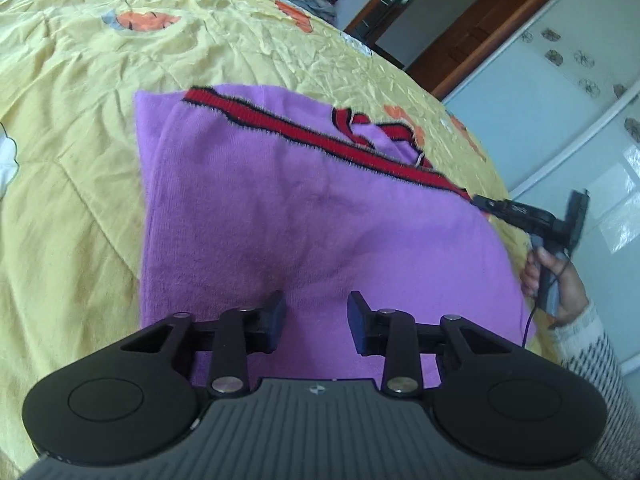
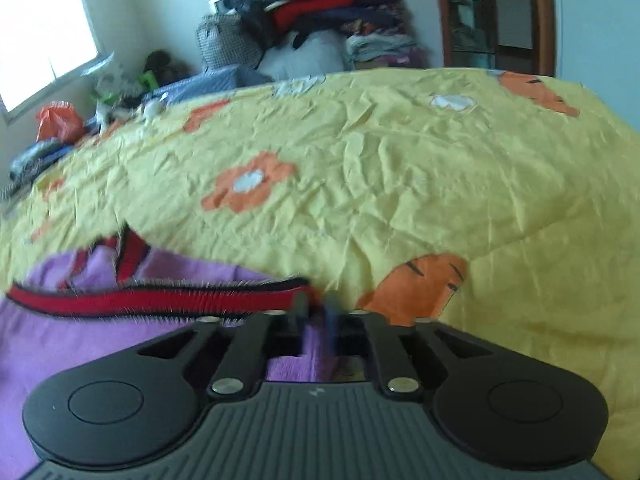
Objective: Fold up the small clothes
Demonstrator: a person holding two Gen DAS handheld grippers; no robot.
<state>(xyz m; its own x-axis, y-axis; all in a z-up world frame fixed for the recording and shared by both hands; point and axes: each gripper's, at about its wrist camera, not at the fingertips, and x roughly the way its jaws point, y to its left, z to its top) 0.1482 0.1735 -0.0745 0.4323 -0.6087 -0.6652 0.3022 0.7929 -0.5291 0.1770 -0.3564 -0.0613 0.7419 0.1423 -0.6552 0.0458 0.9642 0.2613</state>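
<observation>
Left tool (image 1: pixel 316 320): jaws spread, nothing between the pads, hovering over the near part of the purple sweater (image 1: pixel 304 224). Right tool (image 2: pixel 316 312): jaws nearly together with a narrow gap, tips sitting right at the end of the sweater's red hem band (image 2: pixel 160 300); the right wrist view is blurred there, so can't tell if the pads actually pinch the band or just sit beside it. In the left wrist view the right tool (image 1: pixel 480 201) shows side-on at the sweater's right corner, tip touching the end of the band, held by a hand (image 1: pixel 556 280) in a patterned knit sleeve (image 1: pixel 592 352). Now by size. Bed with yellow quilt (image 2: pixel 400 184), orange and white flower patches, wrinkled, carries everything. Sweater lies flat on the quilt, folded over on itself, red band with black edging running diagonally across its upper side, from upper left to lower right in the left wrist view. Red-trimmed neckline (image 1: pixel 360 128) peeks out beyond the band, on the far side. Pile of mixed clothes (image 2: pixel 320 20) stacked at the far end of the bed against the wall, well apart from the sweater. Wooden door frame (image 2: pixel 544 16) right of the pile, window (image 2: pixel 44 32) on the left. Orange plastic bag (image 2: pixel 60 120) below the window, beside the bed's far corner. Thin purple cord (image 1: pixel 530 322) hangs below the hand.
</observation>
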